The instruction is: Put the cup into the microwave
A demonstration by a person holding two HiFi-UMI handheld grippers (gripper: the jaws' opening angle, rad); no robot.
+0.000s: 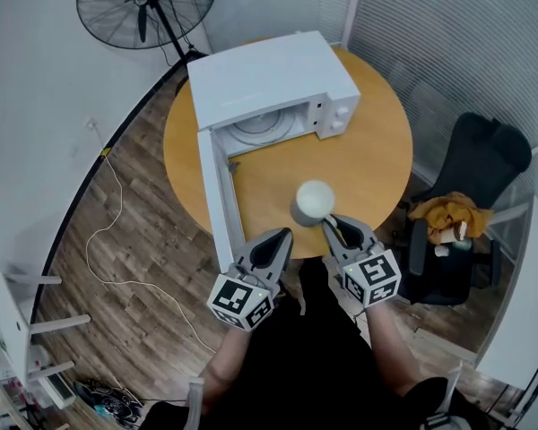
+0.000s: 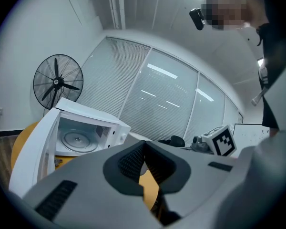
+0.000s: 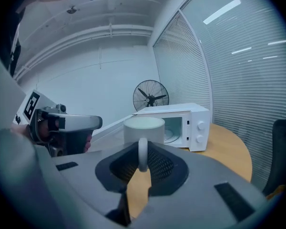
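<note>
A pale cup (image 1: 314,202) sits over the near part of the round wooden table (image 1: 368,164), held by its handle. My right gripper (image 1: 334,226) is shut on that handle, and in the right gripper view the handle (image 3: 142,152) stands upright between the pads with the cup body (image 3: 143,128) just beyond. The white microwave (image 1: 273,79) stands at the table's far side with its door (image 1: 217,195) swung open towards me and the glass turntable (image 1: 262,125) showing. Left of the cup, beside the door's edge, my left gripper (image 1: 281,236) is shut and holds nothing; its pads (image 2: 133,162) meet.
A standing fan (image 1: 146,7) is behind the microwave on the left. A black chair (image 1: 471,204) with a yellow cloth on it stands to the right of the table. A white cable (image 1: 108,249) trails over the wooden floor at left.
</note>
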